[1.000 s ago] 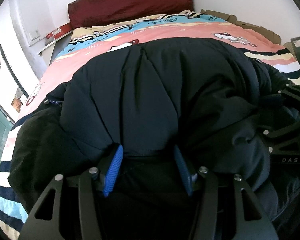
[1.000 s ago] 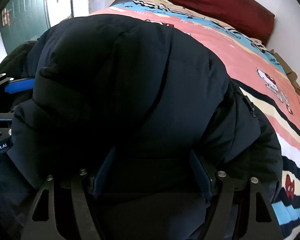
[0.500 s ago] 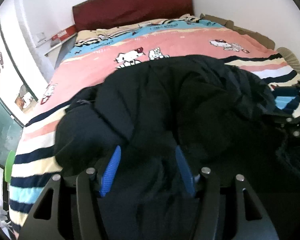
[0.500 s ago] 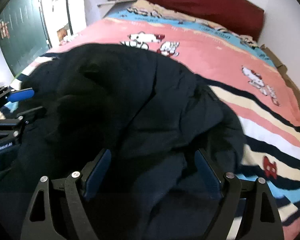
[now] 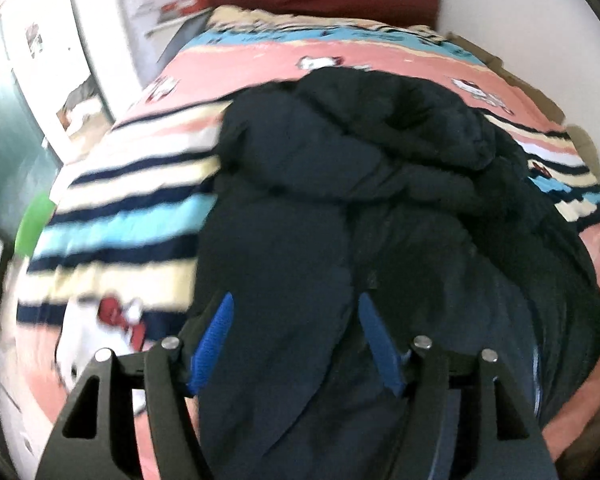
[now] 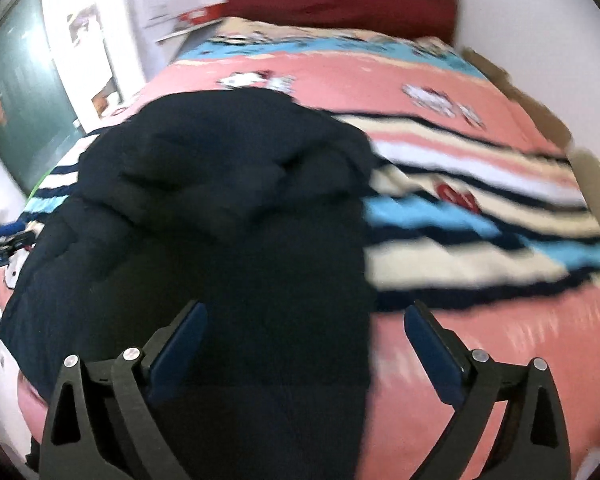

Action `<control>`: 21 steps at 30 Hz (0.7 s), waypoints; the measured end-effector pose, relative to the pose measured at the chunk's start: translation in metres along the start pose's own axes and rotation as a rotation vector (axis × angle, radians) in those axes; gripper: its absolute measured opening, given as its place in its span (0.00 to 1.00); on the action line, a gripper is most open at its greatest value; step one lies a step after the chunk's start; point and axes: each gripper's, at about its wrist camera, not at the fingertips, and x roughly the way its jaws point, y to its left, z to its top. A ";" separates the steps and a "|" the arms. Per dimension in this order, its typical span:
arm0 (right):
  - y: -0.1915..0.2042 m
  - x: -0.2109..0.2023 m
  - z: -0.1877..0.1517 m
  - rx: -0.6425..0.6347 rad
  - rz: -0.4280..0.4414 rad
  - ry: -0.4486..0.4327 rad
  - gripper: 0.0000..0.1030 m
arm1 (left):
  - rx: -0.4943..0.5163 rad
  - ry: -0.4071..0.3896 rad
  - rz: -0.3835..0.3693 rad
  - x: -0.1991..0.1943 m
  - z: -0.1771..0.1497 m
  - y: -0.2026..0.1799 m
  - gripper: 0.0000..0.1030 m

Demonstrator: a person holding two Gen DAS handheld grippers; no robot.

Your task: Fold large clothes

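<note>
— From the left wrist: the jacket (image 5: 380, 208) lies heaped on the bed (image 5: 132, 208), dark and puffy, across the striped spread. The left gripper (image 5: 294, 344) has a fold of it running up between its blue pads (image 5: 214, 344), and its jaws have just been opening. I can't tell whether the pads still press the cloth; it looks loose to me.

— So what makes this step go well?

— I'd say let go cleanly, lift clear so nothing drags, then find an edge or a sleeve rather than the bulk.

— And the right wrist?

— The right gripper (image 6: 304, 356) stands wide, jaws just been opening too. The jacket reaches between them on the left side, bare pink spread on the right, and neither pad grips it. The left gripper shows at the far left edge.

— What's different from a second back?

— Then the jacket filled both views, bunched high against the pads. Now it sits lower and farther off, with more bed showing round it, and both pairs of jaws stand wider.
</note>
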 end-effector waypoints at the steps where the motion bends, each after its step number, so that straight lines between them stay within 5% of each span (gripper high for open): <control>1: -0.014 -0.002 -0.010 0.036 -0.002 0.011 0.95 | -0.023 0.007 0.008 -0.002 -0.008 0.010 0.62; 6: -0.050 -0.002 -0.055 0.136 0.053 0.081 0.95 | -0.137 0.041 0.010 -0.005 -0.043 0.049 0.62; 13: -0.054 0.029 -0.089 0.245 0.267 0.166 0.95 | -0.323 0.056 -0.093 -0.004 -0.082 0.086 0.62; 21: -0.045 0.051 -0.095 0.297 0.381 0.202 0.96 | -0.529 0.073 -0.371 0.021 -0.116 0.111 0.62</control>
